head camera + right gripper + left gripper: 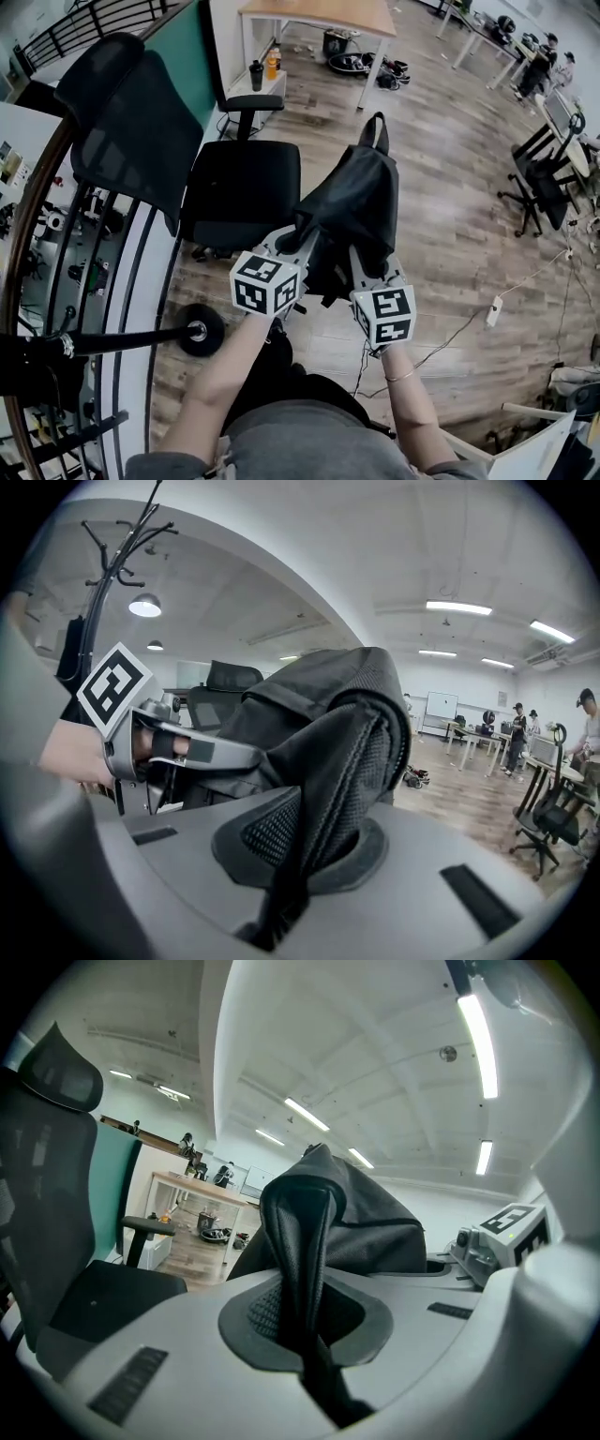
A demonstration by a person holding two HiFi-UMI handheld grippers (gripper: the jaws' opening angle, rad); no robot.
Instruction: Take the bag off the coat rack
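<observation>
Head view, looking down: black backpack [361, 202] up in the air over the wood floor [450, 169], just beside the seat of a black office chair [239, 187]. Held from below by two tools, left tool [302, 239] on one side and right tool [364, 255] on the other. Loop handle [377, 127] sticking out at the far end of the backpack, touching nothing.

Left gripper view: left tool pressed together on a smooth black strap [298, 1241], pinching it tight between the pads. Rest of the backpack bunched up just behind the strap. Office chair off to the left.

Right gripper view: right tool squeezed tight on a padded mesh strap [352, 771], pinching it the same way. Backpack right in front, filling the middle. Coat rack [98, 574] standing at the far left, behind the left tool, thin black hooks at its top. Backpack off the coat rack and well apart from it.
</observation>
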